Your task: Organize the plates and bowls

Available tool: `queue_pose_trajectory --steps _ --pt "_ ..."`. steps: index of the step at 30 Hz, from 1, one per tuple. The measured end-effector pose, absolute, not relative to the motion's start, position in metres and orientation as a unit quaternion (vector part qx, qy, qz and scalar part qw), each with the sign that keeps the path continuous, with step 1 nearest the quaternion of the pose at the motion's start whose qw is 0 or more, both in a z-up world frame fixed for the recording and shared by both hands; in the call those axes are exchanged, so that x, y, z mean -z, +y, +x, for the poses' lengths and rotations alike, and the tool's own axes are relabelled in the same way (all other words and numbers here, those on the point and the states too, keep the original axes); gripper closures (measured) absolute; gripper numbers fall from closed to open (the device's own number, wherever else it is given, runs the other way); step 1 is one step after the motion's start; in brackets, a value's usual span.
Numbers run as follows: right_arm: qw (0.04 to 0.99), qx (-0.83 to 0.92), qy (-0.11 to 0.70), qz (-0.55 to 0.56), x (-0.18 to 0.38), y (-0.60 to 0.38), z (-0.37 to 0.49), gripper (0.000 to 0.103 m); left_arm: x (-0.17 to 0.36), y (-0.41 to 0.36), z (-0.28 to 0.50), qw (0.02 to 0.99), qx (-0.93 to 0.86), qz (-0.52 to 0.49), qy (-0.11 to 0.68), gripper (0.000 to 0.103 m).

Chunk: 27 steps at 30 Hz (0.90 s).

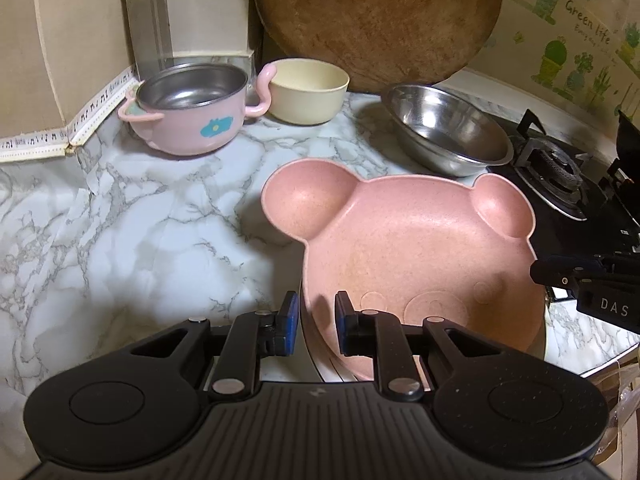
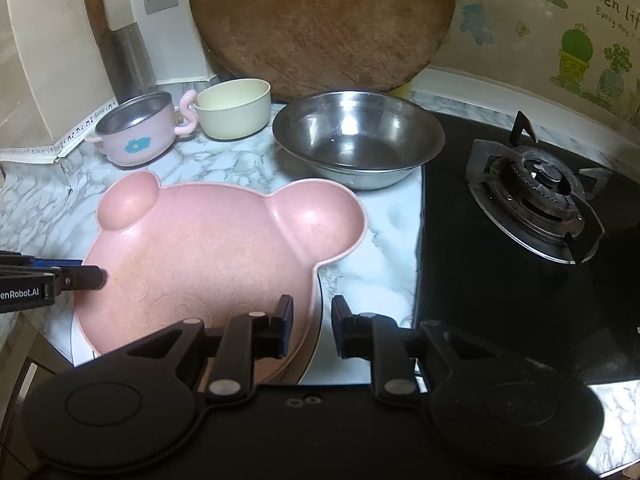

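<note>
A pink bear-shaped plate (image 1: pixel 404 248) lies on a white plate whose rim (image 1: pixel 316 364) shows beneath it, on the marble counter; the bear plate also shows in the right wrist view (image 2: pixel 208 248). My left gripper (image 1: pixel 317 322) is open, its fingers straddling the plates' left rim. My right gripper (image 2: pixel 312 326) is open, its fingers straddling the right rim. A pink steel-lined bowl (image 1: pixel 188 110), a cream bowl (image 1: pixel 306 90) and a steel bowl (image 1: pixel 448 128) stand behind.
A round wooden board (image 1: pixel 376 16) leans on the back wall. A cleaver (image 2: pixel 120 48) stands at the left. A black gas stove with a burner (image 2: pixel 536 196) lies to the right. The counter's front edge is close below the plates.
</note>
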State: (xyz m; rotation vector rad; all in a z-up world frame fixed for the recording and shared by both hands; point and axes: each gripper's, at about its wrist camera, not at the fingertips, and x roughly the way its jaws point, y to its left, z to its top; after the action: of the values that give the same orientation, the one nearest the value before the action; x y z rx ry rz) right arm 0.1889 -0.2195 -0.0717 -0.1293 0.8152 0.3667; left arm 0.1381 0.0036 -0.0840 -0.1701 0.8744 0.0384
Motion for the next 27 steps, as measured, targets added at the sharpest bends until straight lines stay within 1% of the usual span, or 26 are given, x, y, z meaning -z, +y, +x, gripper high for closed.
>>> queue_pose_trajectory --steps 5,8,9,10,11,12,13,17,18,19,21,27 --pt "0.908 -0.178 0.374 -0.061 0.063 -0.216 0.18 0.083 0.075 0.003 0.13 0.909 -0.015 -0.076 0.409 0.082" --pt "0.914 -0.181 0.359 -0.058 0.056 -0.215 0.174 0.082 0.068 0.004 0.125 0.915 -0.013 -0.073 0.397 0.074" --pt "0.915 -0.183 0.356 -0.055 0.054 -0.214 0.172 0.082 0.065 0.004 0.123 0.917 -0.012 -0.072 0.393 0.069" --pt "0.916 -0.186 0.351 -0.053 0.052 -0.213 0.17 0.082 0.063 0.004 0.121 0.919 -0.012 -0.07 0.388 0.061" --pt "0.918 -0.187 0.347 -0.052 0.05 -0.212 0.168 0.082 0.06 0.005 0.118 0.922 -0.013 -0.067 0.382 0.057" --pt "0.919 -0.187 0.343 -0.05 0.048 -0.211 0.166 0.082 0.057 0.006 0.116 0.924 -0.013 -0.066 0.376 0.049" --pt "0.92 -0.189 0.339 -0.047 0.045 -0.21 0.164 0.081 0.054 0.007 0.114 0.926 -0.012 -0.065 0.371 0.045" --pt "0.925 -0.192 0.324 -0.041 0.037 -0.205 0.155 0.08 0.043 0.012 0.105 0.933 -0.01 -0.06 0.355 0.044" --pt "0.927 -0.194 0.32 -0.036 0.034 -0.204 0.152 0.08 0.039 0.013 0.102 0.935 -0.009 -0.059 0.351 0.041" --pt "0.928 -0.195 0.315 -0.033 0.032 -0.203 0.15 0.079 0.037 0.015 0.1 0.936 -0.008 -0.058 0.346 0.036" --pt "0.932 -0.198 0.302 -0.025 0.027 -0.202 0.144 0.078 0.031 0.018 0.094 0.941 -0.008 -0.055 0.334 0.033" --pt "0.94 -0.209 0.268 -0.003 0.013 -0.195 0.131 0.076 0.017 0.028 0.083 0.948 -0.001 -0.057 0.313 0.032"
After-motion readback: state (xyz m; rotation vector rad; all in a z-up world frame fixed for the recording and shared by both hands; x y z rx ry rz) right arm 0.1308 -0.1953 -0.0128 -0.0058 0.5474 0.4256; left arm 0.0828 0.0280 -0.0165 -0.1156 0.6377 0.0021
